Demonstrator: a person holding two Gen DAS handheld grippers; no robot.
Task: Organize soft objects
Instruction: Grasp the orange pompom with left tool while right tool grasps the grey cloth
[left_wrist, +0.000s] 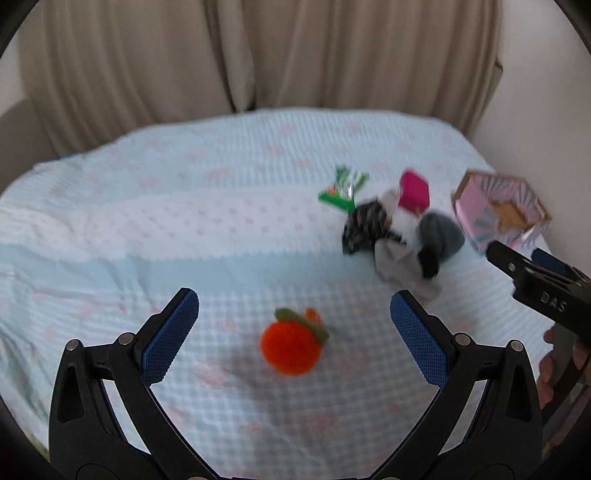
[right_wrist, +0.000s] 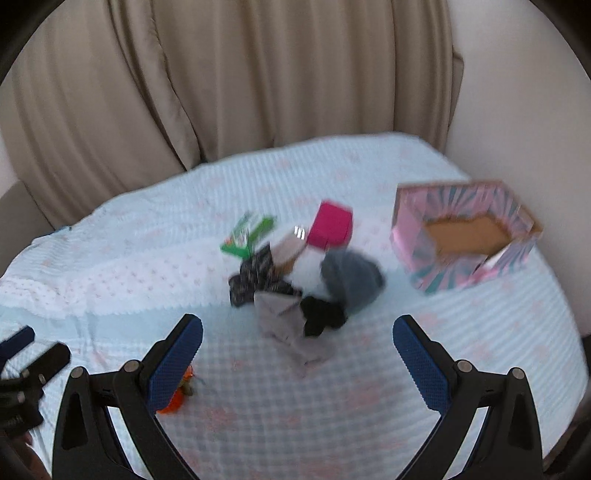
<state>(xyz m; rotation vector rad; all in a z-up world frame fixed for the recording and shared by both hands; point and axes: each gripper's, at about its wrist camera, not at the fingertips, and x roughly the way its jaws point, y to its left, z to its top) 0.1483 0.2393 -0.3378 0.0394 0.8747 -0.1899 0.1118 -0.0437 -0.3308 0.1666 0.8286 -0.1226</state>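
Note:
An orange knitted fruit toy (left_wrist: 290, 349) with a green leaf lies on the bed cover, between and just beyond my open, empty left gripper (left_wrist: 294, 309). A heap of soft cloths lies further right: a black patterned cloth (right_wrist: 255, 278), a grey cloth (right_wrist: 288, 328), a black piece (right_wrist: 321, 319) and a dark grey sock (right_wrist: 351, 275). My right gripper (right_wrist: 297, 334) is open and empty, hovering just short of that heap. A pink patterned box (right_wrist: 465, 236) stands open at the right. The toy shows partly behind the right gripper's left finger (right_wrist: 175, 398).
A green packet (right_wrist: 249, 234), a magenta box (right_wrist: 330, 223) and a brown card piece (right_wrist: 288, 249) lie behind the heap. The light blue bed cover (left_wrist: 166, 221) spans the view. Beige curtains (right_wrist: 258, 74) hang behind. A wall is at the right.

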